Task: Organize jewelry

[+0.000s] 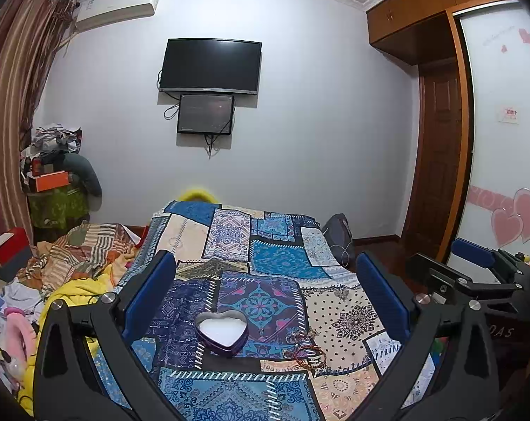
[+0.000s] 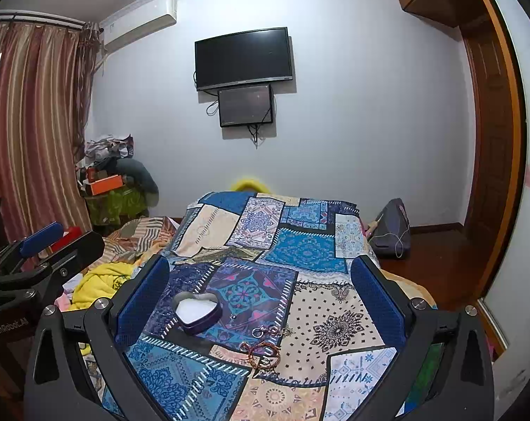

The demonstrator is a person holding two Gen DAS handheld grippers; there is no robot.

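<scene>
Both claws — left gripper (image 1: 266, 293) and right gripper (image 2: 261, 296) — gape empty above the bedspread (image 2: 331, 319); right should descend onto the beaded bracelet (image 2: 263, 353) just ahead, heart-shaped tin (image 2: 195, 313) forward-left.

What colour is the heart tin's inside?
White inside the heart tin, dark purple wall outside; clearest in the left wrist view.
</scene>
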